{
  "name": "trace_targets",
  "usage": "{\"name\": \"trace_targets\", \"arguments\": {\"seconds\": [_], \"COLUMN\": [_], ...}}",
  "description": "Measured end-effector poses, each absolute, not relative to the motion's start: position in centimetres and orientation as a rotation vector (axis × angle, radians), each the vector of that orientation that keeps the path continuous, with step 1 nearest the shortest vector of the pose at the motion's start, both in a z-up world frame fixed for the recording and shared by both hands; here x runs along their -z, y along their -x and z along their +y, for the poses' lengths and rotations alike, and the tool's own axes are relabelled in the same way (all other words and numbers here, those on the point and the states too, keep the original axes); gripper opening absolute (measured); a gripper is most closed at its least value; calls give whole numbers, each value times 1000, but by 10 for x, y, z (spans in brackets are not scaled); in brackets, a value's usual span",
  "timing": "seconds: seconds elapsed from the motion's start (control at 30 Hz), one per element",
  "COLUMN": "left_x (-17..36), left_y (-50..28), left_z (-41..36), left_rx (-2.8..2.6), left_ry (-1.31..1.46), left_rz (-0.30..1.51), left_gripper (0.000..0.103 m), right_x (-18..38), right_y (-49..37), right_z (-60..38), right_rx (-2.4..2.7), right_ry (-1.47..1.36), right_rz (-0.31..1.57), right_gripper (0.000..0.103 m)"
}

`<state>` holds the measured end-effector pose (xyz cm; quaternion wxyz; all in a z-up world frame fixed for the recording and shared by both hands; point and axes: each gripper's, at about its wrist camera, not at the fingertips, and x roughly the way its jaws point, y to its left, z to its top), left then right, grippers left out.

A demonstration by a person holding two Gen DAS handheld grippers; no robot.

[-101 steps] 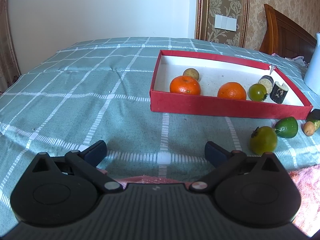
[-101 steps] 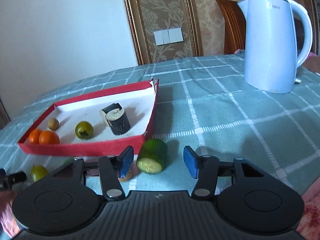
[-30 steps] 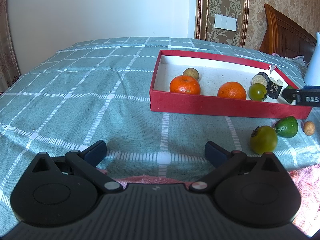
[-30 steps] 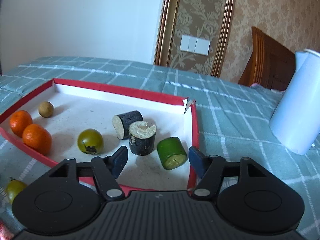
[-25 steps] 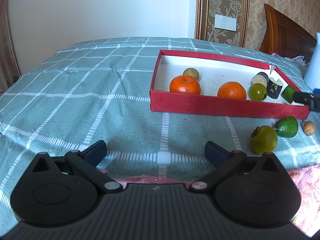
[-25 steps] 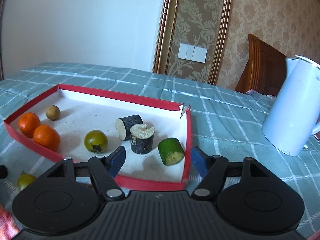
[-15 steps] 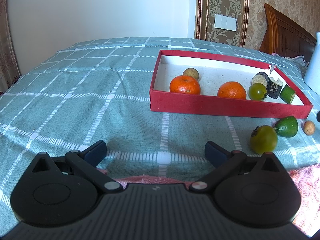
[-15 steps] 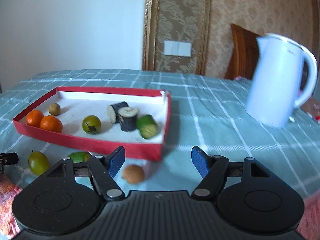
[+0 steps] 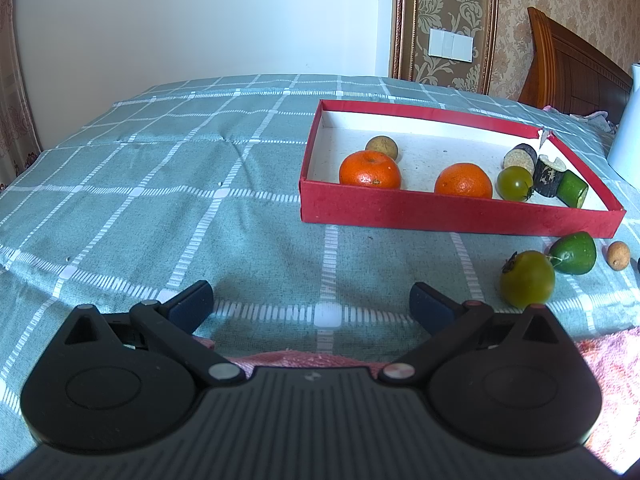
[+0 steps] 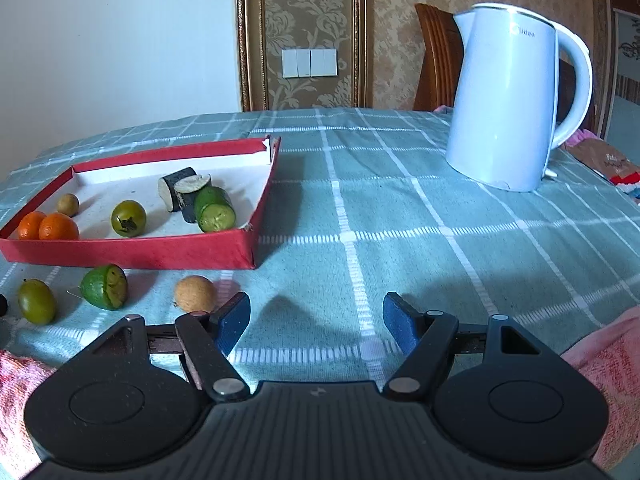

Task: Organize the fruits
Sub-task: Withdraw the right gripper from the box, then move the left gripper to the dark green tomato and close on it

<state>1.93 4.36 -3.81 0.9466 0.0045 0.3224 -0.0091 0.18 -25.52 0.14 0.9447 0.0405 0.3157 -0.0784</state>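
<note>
— Checked teal tablecloth (image 9: 160,184) all round, so read it left to right: what sits where?

— Left gripper (image 9: 312,300) hangs spread and empty, low over the cloth. Beyond it the red tray (image 9: 460,216) holds two oranges (image 9: 370,169), a small brown fruit, a green tomato and three cut stubs. Outside, just before its front wall: a yellow-green fruit (image 10: 36,301), a cut lime (image 10: 105,287) and a brown longan (image 10: 195,294).

— And the right gripper (image 10: 316,322)?

— Also parted, gripping nothing; the longan lies just beside its left finger, the kettle (image 10: 508,96) well off right.

— Next move, I'd judge?

— Shift left to centre the longan between the jaws, close gently since it's round and may roll, then lift clear of the tray wall.
</note>
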Motion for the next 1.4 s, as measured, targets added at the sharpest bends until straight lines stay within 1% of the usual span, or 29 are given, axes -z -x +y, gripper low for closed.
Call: {"name": "trace_targets", "arguments": {"seconds": [0.2,0.23,0.27,0.3,0.57,0.63,0.73,0.8,0.9,1.07,1.23,1.27,1.33,1.37,1.4], "left_x": [38,38,38,38,34,28,16,9,2,-1,5,7,11,13,15], "left_y": [-19,-19,-19,-19,-18,-14,-9,-6,-4,-5,-5,-5,-6,-8,-9], "left_z": [44,44,43,43,43,40,32,25,12,-8,-28,-31,-36,-39,-41], "left_rx": [18,18,18,18,13,21,48,84,131,246,264,256,245,248,252], "left_ry": [-9,-9,-10,-9,4,4,-5,-13,-10,21,-41,-54,-81,-96,-109], "left_rz": [656,656,656,656,653,641,609,598,578,598,589,587,586,590,601], "left_gripper": [103,103,103,103,103,103,103,103,103,103,103,102,95,85,80], "right_x": [3,3,3,3,5,5,5,5,6,6,6,6,6,6,6], "right_y": [-2,-2,-3,-4,-7,-8,-8,-8,-8,-8,-8,-8,-8,-8,-8], "right_z": [-256,-256,-257,-258,-254,-253,-253,-253,-254,-254,-253,-253,-253,-253,-253], "right_rx": [156,154,154,158,161,153,150,145,143,144,144,144,144,144,144], "right_ry": [-97,-99,-100,-102,-79,-78,-78,-76,-75,-75,-75,-75,-75,-75,-75], "right_rz": [653,653,658,665,681,687,689,692,693,693,693,693,693,693,693], "right_gripper": [74,75,80,82,86,91,92,95,95,96,96,96,96,96,96]}}
